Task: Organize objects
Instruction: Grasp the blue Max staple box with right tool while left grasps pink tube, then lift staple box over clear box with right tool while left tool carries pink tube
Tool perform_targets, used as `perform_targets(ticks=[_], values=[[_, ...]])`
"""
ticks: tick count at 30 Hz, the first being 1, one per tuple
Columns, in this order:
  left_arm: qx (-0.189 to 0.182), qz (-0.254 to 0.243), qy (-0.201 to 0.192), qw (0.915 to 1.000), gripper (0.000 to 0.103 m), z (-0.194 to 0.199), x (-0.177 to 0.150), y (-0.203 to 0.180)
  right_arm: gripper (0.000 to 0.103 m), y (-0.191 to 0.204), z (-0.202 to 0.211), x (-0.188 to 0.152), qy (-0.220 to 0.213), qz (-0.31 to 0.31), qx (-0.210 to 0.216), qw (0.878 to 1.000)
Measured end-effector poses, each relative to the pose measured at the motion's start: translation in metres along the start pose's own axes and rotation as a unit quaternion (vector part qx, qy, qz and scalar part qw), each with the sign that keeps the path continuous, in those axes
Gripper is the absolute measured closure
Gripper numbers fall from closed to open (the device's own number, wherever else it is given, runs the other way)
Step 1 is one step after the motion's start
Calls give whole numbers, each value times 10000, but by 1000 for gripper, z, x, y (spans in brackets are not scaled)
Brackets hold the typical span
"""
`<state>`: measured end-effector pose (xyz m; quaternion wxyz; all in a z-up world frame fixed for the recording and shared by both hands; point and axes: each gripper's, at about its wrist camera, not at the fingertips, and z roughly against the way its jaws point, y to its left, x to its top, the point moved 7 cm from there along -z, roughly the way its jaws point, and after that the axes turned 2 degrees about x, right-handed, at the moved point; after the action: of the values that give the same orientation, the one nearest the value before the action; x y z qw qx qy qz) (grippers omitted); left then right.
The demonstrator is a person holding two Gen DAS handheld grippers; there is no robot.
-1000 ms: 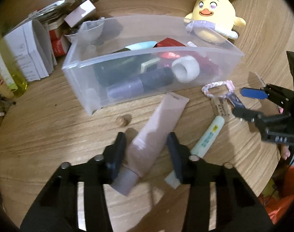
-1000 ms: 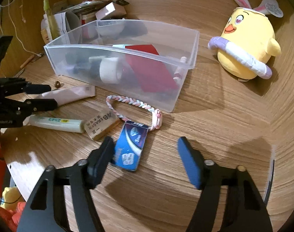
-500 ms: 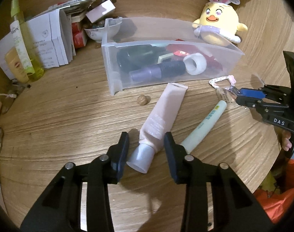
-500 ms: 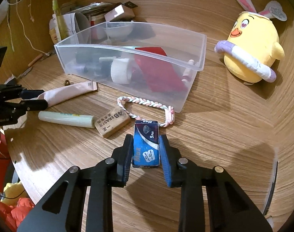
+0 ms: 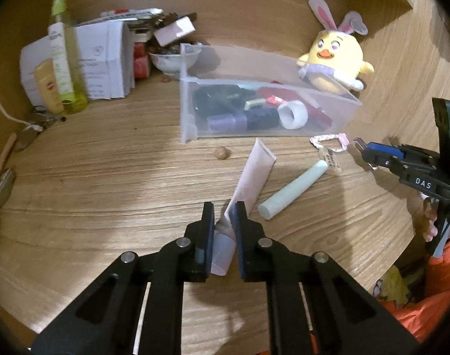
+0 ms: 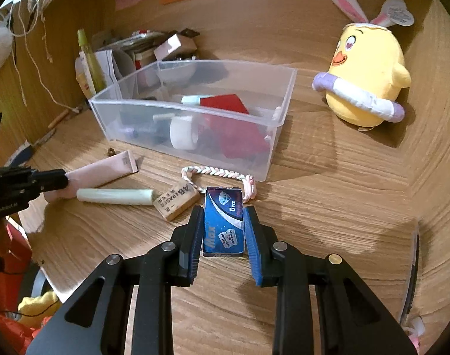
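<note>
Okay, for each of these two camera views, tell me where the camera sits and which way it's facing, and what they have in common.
Left wrist: sits on the left gripper, facing along its fingers, shut on the pale pink squeeze tube; the right gripper shows at right.
Right wrist: sits on the right gripper, facing along its fingers, shut on the small blue box; the left gripper shows at left.
Shared: clear plastic bin, yellow plush chick.

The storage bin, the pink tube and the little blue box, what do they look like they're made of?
Storage bin: probably frosted translucent plastic, since its contents show blurred through the walls.
Pink tube: looks like soft matte plastic, with a flat crimped end; the left tongs pinch it near the cap.
Blue box: seems glossy printed cardboard, with sharp folded edges; the right tongs grip its sides.
</note>
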<state>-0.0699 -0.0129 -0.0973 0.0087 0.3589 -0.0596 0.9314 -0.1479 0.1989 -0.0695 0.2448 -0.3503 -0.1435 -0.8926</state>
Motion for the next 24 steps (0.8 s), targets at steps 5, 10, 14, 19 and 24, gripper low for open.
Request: perform_targets(ticks=[5,10,14,19,24], values=[[99,10,-174,9998,101,13,4,2,78,0,7,2,-93,-18,6,10000],[21,-181,22,9998,93,10,1,-6,78,3,11,2,-137,28,27,9999],[78,-405,284,9987,62,-2,-10,-13,78,4,12,2,-150,36,50,9999],[217,-466,424,9978,59,-13,-21,-9,78,1,14,3,-164,30,24,9999],[399,-480,217,9978,81,-9,-22,-6,78,-1,19,8,-256,-12,34,9997]])
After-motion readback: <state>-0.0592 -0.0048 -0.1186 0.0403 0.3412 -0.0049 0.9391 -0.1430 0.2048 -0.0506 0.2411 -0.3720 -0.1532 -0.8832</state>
